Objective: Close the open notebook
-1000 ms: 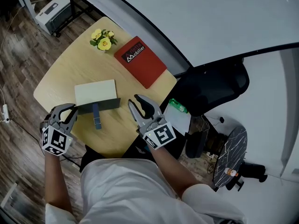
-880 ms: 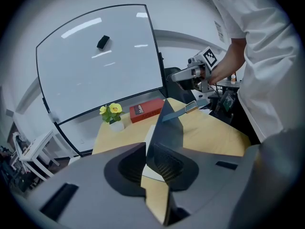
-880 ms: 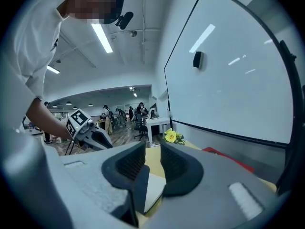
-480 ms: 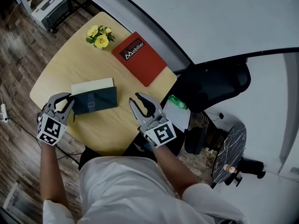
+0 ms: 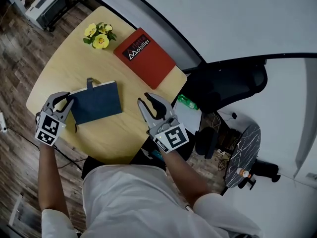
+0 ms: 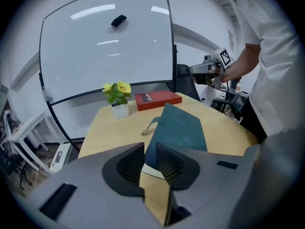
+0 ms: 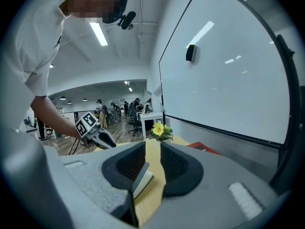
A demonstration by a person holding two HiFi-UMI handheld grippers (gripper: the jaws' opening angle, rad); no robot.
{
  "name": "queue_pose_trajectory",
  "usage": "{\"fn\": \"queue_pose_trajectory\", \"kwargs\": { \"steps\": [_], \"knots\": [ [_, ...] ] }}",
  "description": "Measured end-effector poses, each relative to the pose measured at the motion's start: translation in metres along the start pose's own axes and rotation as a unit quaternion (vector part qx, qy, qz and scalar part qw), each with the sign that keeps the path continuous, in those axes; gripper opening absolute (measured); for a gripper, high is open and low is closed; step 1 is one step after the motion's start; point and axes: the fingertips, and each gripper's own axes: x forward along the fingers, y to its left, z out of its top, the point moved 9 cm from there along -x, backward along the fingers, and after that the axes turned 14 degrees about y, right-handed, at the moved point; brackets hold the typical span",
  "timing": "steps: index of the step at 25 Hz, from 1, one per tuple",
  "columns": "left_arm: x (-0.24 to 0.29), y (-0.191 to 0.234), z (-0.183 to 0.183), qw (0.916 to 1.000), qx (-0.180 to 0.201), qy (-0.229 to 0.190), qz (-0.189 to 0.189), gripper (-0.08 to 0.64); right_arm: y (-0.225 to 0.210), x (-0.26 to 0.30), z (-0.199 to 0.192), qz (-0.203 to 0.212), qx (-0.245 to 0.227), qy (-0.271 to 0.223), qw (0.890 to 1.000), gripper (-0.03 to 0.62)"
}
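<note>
Jaws just opening round the notebook's (image 5: 96,103) corner, my left gripper (image 5: 67,100) could snag its cover if withdrawn early; right gripper (image 5: 147,102) gapes empty.

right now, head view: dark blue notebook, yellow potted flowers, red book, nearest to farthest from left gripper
Left gripper jaws have just been opening, a corner of the dark blue notebook between them.
1. notebook, at the jaws
2. yellow potted flowers, far table corner
3. red book, beyond, to the right
</note>
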Motion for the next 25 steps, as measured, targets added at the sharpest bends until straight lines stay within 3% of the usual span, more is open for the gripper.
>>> {"fn": "queue_pose_trajectory", "kwargs": {
  "steps": [12, 21, 25],
  "knots": [
    [0.043, 0.014, -0.017, 0.9978, -0.047, 0.031, -0.036, 0.08, -0.004, 0.005, -0.009, -0.005, 0.019, 0.013, 1.0, 0.098],
    [0.055, 0.014, -0.029, 0.9959, -0.072, 0.031, -0.045, 0.081, 0.007, 0.016, -0.007, 0.015, 0.013, 0.015, 1.0, 0.098],
    [0.052, 0.015, -0.03, 0.9958, -0.08, 0.029, -0.032, 0.092, 0.009, 0.018, -0.006, 0.021, 0.011, 0.011, 1.0, 0.098]
  ]
}}
